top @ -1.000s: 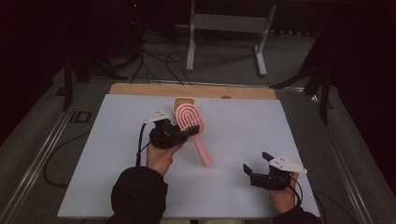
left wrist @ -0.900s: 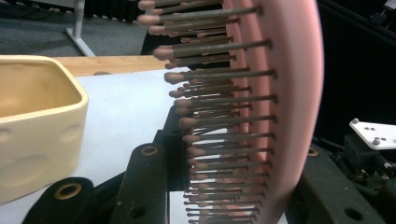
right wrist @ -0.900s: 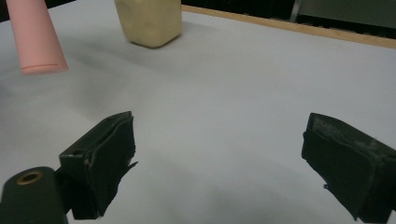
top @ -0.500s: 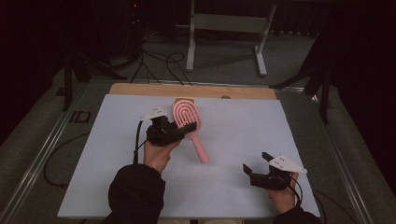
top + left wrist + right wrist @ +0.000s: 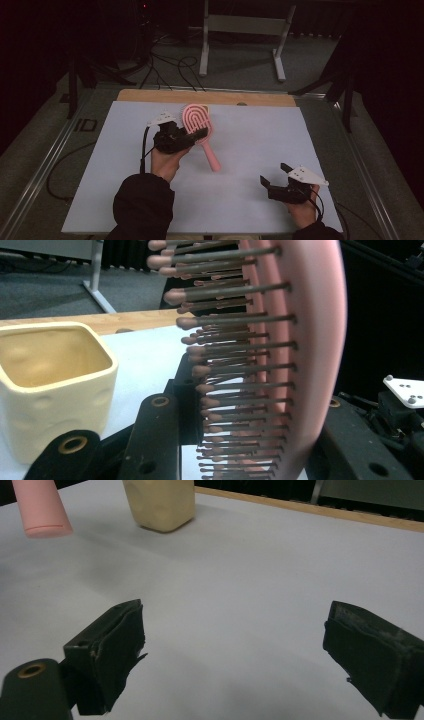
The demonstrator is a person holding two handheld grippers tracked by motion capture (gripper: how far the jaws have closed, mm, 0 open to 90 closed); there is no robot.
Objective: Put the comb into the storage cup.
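A pink hairbrush [image 5: 196, 120] is held off the white mat, head toward the far side and handle slanting toward me. My left gripper [image 5: 197, 134] is shut on the brush near the base of its head. In the left gripper view the bristles [image 5: 235, 365] point left between the black jaws, and a cream square cup [image 5: 55, 375] stands just left of them. My right gripper [image 5: 274, 173] rests low at the near right, open with nothing between its fingers [image 5: 107, 645]. The right gripper view also shows the cup [image 5: 160, 502] and the handle's end [image 5: 42, 510] farther off.
The white mat [image 5: 260, 135] covers the table, with a wooden strip [image 5: 205, 96] along its far edge. A metal stand [image 5: 240, 25] and cables lie on the floor beyond. Metal rails run along both table sides.
My left gripper has carried the brush slightly toward the far left. The right gripper has stayed where it was.
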